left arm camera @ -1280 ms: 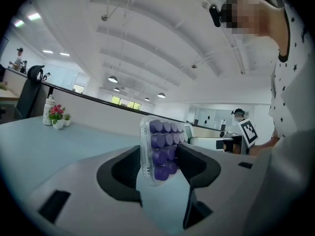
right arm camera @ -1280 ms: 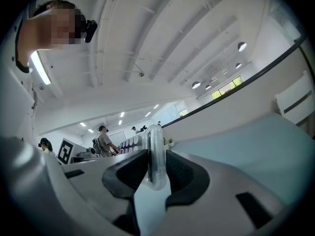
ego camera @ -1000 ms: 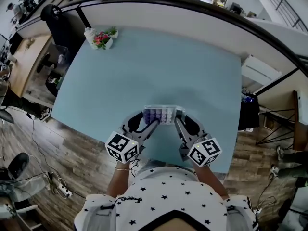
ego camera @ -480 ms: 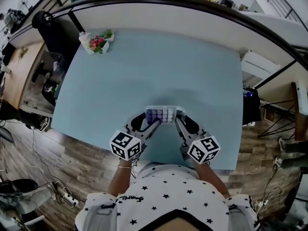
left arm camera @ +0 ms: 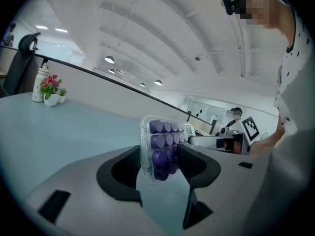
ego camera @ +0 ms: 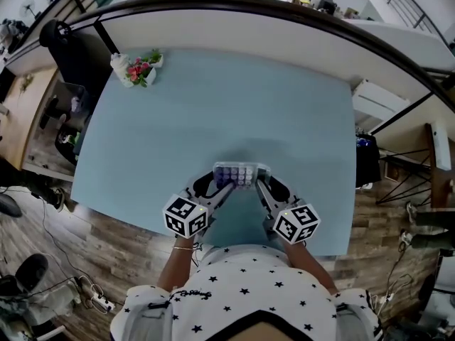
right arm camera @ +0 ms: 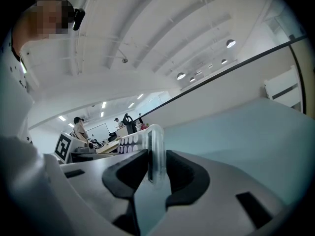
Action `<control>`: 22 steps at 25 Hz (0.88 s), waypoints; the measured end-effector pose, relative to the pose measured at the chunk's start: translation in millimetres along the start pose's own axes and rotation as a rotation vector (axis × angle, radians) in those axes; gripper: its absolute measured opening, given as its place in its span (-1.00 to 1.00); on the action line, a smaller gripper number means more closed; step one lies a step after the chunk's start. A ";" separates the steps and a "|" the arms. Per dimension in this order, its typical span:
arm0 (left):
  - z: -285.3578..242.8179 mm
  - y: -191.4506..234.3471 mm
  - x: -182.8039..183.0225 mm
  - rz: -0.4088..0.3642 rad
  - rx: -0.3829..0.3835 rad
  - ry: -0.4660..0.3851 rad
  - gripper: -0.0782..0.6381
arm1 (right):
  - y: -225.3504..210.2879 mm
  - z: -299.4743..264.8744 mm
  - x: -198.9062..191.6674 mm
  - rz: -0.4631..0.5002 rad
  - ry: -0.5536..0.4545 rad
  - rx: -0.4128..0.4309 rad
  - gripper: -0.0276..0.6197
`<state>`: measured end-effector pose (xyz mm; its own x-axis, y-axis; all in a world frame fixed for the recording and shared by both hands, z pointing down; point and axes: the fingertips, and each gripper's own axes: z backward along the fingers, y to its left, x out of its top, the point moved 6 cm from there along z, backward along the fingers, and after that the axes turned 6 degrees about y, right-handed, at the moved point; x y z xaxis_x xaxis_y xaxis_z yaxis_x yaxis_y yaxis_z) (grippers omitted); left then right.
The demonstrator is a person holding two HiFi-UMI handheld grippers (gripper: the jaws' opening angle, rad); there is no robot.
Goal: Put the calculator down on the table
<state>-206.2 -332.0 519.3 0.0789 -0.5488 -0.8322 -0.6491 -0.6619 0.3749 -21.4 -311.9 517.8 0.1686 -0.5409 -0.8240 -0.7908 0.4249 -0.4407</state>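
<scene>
Purple-keyed calculator [ego camera: 242, 172], one, pinched by left tongs [ego camera: 226, 182] and right tongs [ego camera: 260, 184] (two in all).

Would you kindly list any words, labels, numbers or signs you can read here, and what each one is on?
None can be read.
Clear-cased calculator with purple keys: keys show nothing legible.
Black-and-white marker cubes: square patterns, no letters.
White star-print shirt: small lettering, blurred.
</scene>
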 end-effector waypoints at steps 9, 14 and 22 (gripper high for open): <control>-9.2 12.0 -13.6 0.053 -0.002 0.034 -0.08 | -9.4 -12.2 -11.0 -0.022 0.061 -0.010 -0.60; -13.3 15.5 -21.7 0.065 0.007 0.051 -0.08 | -15.1 -17.0 -20.9 -0.052 0.084 -0.013 -0.59; -17.4 20.5 -32.3 0.093 0.025 0.077 -0.08 | -21.4 -24.5 -30.7 -0.069 0.127 -0.008 -0.59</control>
<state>-208.9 -336.8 561.0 0.0744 -0.6452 -0.7604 -0.6752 -0.5937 0.4377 -24.0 -322.2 561.2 0.1475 -0.6567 -0.7396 -0.7845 0.3777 -0.4918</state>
